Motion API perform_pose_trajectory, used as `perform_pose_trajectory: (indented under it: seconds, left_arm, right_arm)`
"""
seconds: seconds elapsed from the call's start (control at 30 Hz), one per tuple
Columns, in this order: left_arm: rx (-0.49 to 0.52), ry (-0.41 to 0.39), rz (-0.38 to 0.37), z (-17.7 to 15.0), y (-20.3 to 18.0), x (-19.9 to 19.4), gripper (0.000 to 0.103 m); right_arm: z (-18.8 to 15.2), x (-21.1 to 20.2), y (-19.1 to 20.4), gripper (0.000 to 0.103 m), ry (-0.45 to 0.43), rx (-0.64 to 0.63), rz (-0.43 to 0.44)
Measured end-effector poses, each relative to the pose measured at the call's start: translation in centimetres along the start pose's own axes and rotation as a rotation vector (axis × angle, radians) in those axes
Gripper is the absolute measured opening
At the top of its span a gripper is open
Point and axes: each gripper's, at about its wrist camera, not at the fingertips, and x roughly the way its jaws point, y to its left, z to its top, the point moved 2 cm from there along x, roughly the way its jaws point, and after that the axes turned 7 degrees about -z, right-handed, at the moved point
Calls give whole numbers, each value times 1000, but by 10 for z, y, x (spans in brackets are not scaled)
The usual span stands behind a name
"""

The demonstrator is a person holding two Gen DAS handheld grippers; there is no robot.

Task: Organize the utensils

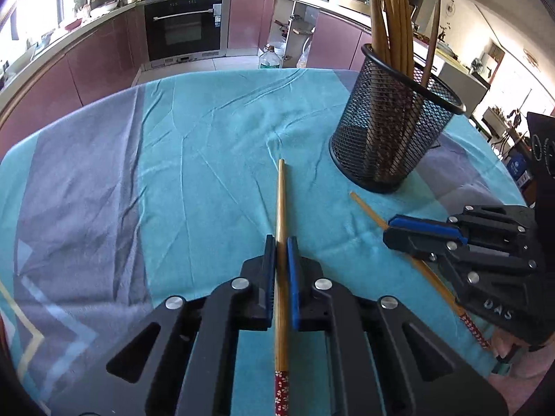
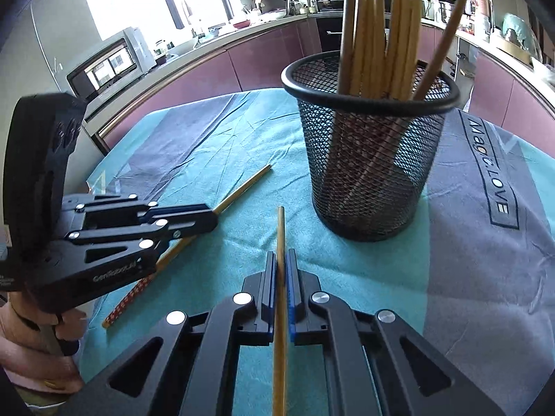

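My left gripper (image 1: 281,241) is shut on a bamboo chopstick (image 1: 281,190) with a red patterned end, held lengthwise between its pads, tip pointing away over the cloth. To its right my right gripper (image 1: 387,228) is shut on a second chopstick (image 1: 367,208) of the same kind. The right wrist view shows that gripper (image 2: 281,254) clamping its chopstick (image 2: 280,228), with the left gripper (image 2: 214,217) and its chopstick (image 2: 246,187) at the left. A black mesh cup (image 1: 388,138) (image 2: 371,173) stands upright just beyond both, holding several chopsticks (image 2: 374,17).
A teal and grey tablecloth (image 1: 173,173) covers the round table. A person's hand (image 2: 34,357) grips the left tool's handle. Pink kitchen cabinets, an oven (image 1: 184,24) and a microwave (image 2: 111,62) stand beyond the table's far edge.
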Motion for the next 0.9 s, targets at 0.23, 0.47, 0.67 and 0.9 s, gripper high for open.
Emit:
perform_pose_trajectory:
  seconds: [0.23,0.47,0.67,0.9]
  left_arm:
    - [35,24,2,4,-6,6,22]
    - [93,17,42,13,-15,15,22]
    - [58,5,23,12,-16,11,7]
    - [58,-55,-59,16,-19,-21,7]
  right_arm:
    - [-2,3,3,8,20,-64,-37]
    - [-3,5,7,5,0,-69,-52]
    - [-1,-15,-2,4,-57,-25,-12]
    - [4,-55,-13,4,-166,16,25]
